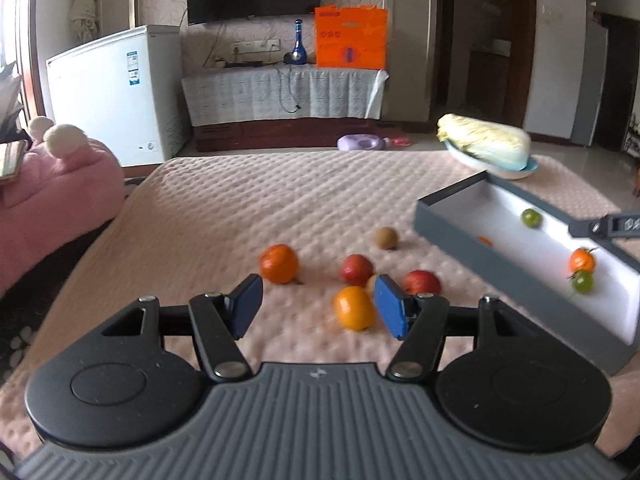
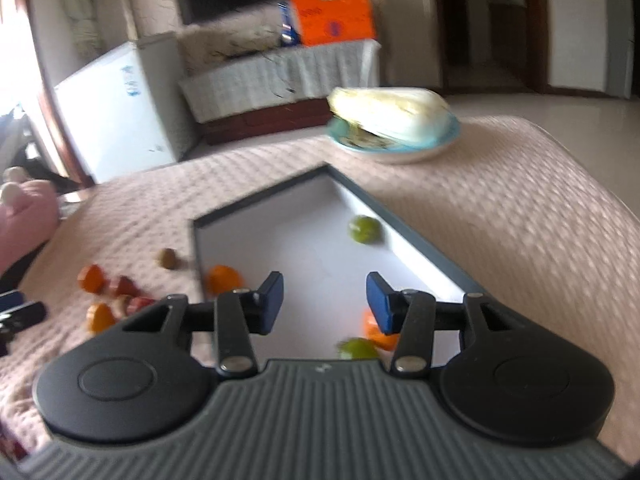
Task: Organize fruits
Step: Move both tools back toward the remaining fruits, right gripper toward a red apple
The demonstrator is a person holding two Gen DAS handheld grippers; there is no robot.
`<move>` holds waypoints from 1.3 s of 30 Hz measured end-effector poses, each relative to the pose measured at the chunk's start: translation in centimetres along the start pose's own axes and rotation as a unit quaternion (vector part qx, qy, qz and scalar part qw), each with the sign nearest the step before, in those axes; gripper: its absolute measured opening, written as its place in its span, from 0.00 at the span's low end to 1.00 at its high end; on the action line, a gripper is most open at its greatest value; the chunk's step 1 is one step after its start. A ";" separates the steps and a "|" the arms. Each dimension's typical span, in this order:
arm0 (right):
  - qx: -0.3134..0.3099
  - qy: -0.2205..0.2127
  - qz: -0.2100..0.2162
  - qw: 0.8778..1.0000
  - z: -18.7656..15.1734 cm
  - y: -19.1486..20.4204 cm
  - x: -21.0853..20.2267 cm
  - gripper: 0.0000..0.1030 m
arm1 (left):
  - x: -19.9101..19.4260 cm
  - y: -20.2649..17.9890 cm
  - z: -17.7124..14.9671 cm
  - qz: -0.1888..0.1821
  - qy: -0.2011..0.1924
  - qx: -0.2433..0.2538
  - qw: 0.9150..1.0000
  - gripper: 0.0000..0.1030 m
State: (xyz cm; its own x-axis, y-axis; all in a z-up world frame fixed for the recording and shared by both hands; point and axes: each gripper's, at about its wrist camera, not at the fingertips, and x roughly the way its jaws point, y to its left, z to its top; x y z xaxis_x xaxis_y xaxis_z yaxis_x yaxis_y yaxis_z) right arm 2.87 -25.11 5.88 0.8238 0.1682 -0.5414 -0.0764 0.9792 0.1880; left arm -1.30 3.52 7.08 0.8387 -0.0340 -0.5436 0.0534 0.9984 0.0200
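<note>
Loose fruits lie on the pink quilt (image 1: 224,208): an orange (image 1: 279,263), two red apples (image 1: 357,269) (image 1: 422,282), a yellow-orange fruit (image 1: 354,307) and a brown kiwi (image 1: 387,237). My left gripper (image 1: 318,304) is open and empty, just above the yellow-orange fruit. A grey box (image 1: 448,228) with a white inside holds green fruits (image 1: 531,218) (image 1: 582,281) and an orange (image 1: 582,260). My right gripper (image 2: 325,300) is open and empty over the box (image 2: 420,240), where a green fruit (image 2: 364,229) and oranges (image 2: 224,278) lie.
A napa cabbage (image 1: 484,140) lies on a blue plate (image 1: 516,172) at the far right of the quilt. A pink plush (image 1: 52,184) sits at the left. A white freezer (image 1: 112,92) and a TV cabinet (image 1: 280,92) stand beyond.
</note>
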 end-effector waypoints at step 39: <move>-0.141 0.045 0.133 0.980 -3.1 12.1 4.1 0.46 | 2.9 0.2 -1.5 -0.045 0.039 -0.004 0.998 0.64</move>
State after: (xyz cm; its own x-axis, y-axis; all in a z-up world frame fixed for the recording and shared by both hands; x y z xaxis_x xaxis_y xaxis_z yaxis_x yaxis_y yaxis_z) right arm 3.60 -12.21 3.38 0.7019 0.4179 -0.5768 -0.4440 0.8899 0.1045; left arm 0.37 3.71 4.24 0.7865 -0.1194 -0.6059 0.1209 0.9919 -0.0385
